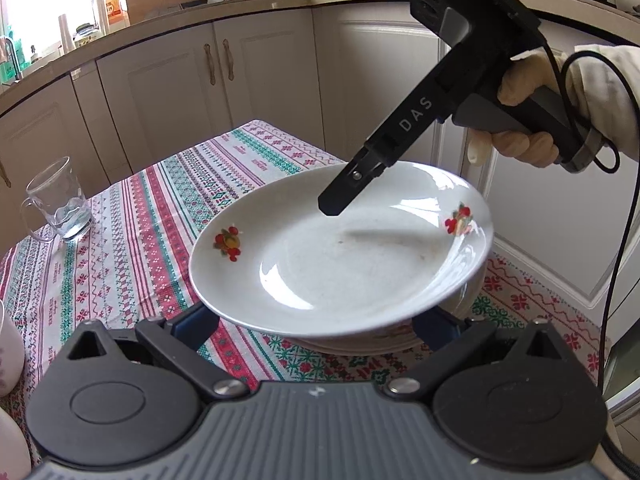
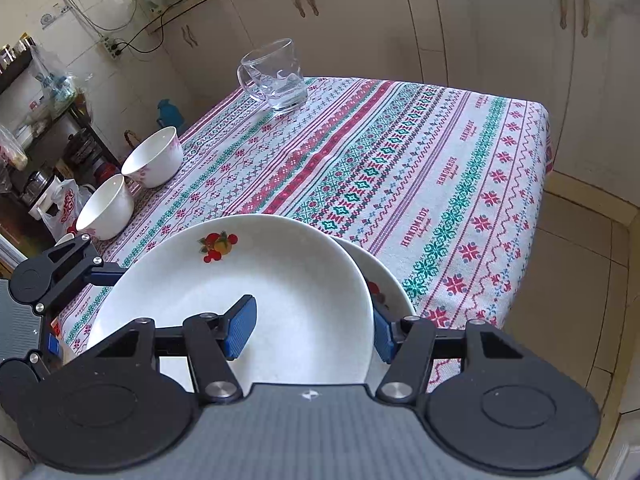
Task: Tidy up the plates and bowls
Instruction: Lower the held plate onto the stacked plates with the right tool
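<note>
A white plate with fruit decals (image 1: 340, 248) (image 2: 240, 280) sits tilted on top of a stack of plates (image 1: 360, 344) (image 2: 384, 280) on the patterned tablecloth. My right gripper (image 2: 312, 332) is open, its jaws straddling the plate's near rim: one blue pad (image 2: 240, 328) over the plate, the other (image 2: 382, 336) outside its rim. In the left wrist view its finger (image 1: 340, 196) hovers over the plate's far side. My left gripper (image 1: 316, 328) is open, with its blue pads (image 1: 196, 328) either side of the plate's near edge. Two white bowls (image 2: 154, 158) (image 2: 106, 208) stand at the table's left edge.
A glass mug (image 1: 60, 200) (image 2: 276, 76) stands near the table's far corner. The tablecloth (image 2: 400, 152) covers a small table with kitchen cabinets (image 1: 180, 80) around it. Part of a white bowl (image 1: 10, 344) shows at the left edge of the left wrist view.
</note>
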`<state>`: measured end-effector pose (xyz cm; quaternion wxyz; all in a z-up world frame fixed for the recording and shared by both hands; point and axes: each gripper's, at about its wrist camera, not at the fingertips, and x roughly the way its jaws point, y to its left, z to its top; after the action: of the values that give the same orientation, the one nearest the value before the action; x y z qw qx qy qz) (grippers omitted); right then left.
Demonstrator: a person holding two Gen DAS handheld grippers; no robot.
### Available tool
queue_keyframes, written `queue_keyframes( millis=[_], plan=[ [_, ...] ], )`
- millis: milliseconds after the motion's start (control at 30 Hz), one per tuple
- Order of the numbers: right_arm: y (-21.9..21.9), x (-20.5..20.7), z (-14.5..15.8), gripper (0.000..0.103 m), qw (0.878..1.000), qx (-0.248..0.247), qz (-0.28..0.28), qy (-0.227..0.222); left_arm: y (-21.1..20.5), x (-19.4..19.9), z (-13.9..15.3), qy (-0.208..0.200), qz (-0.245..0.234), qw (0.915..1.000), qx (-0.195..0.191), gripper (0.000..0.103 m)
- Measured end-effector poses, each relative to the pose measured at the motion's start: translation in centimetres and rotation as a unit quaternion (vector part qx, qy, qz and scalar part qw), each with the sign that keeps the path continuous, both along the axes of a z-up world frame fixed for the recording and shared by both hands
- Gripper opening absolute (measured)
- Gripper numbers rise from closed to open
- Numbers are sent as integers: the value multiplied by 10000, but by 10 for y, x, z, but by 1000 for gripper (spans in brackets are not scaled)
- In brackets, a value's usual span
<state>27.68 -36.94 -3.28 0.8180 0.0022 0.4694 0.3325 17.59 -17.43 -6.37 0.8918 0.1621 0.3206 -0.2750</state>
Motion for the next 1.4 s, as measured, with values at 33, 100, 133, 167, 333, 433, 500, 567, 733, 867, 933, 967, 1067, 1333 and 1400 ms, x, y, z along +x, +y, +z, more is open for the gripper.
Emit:
queue_keyframes(
  millis=[33, 100, 133, 167, 333, 433, 500, 567, 733, 867, 933, 967, 1067, 1333, 1400],
  plan=[
    [-1, 0, -1, 65, 10000, 5, -11, 5, -1, -1, 1, -6, -7, 10000, 18, 102],
    [-2, -1, -3, 65, 10000, -6, -22, 19, -1, -1, 1, 2, -36, 10000, 32, 102],
    [-2, -2, -4, 65, 10000, -18, -21, 25, -1, -1, 2, -7, -52, 10000, 53, 102],
    [-2, -2, -5, 65, 10000, -31, -23, 37, -1, -1, 2, -10, -62, 10000, 69, 102],
    [-2, -5, -8, 65, 10000, -46, -21, 60, -2, -3, 5, -30, -124, 9998, 130, 102],
    [-3, -6, -9, 65, 10000, -22, -36, 60, 0, -4, 6, 25, -199, 9997, 149, 102],
    [-4, -7, -9, 65, 10000, -4, -56, 58, 1, -5, 6, 48, -255, 9996, 151, 102],
    [-4, -8, -10, 65, 10000, 5, -63, 54, 1, -7, 5, 54, -304, 9993, 191, 102],
    [-3, -10, -9, 65, 10000, -54, -64, 26, 1, -12, 3, 86, -426, 9988, 228, 102],
    [-4, -11, -8, 65, 9999, -89, -98, 17, 4, -10, 5, 168, -453, 9988, 105, 102],
    [-4, -13, -8, 66, 9999, -127, -109, 7, 4, -10, 5, 165, -487, 9986, 99, 102],
    [-4, -14, -7, 66, 9998, -154, -112, 3, 4, -11, 4, 163, -501, 9986, 91, 102],
    [-4, -17, -6, 68, 9997, -208, -117, 1, 3, -11, 4, 181, -513, 9985, 70, 102],
    [-8, -24, -1, 71, 9993, -315, -178, 13, 7, -11, 6, 200, -523, 9984, -60, 102],
    [-8, -26, 0, 72, 9993, -335, -193, 7, 6, -11, 6, 197, -527, 9984, -75, 102]
  ],
)
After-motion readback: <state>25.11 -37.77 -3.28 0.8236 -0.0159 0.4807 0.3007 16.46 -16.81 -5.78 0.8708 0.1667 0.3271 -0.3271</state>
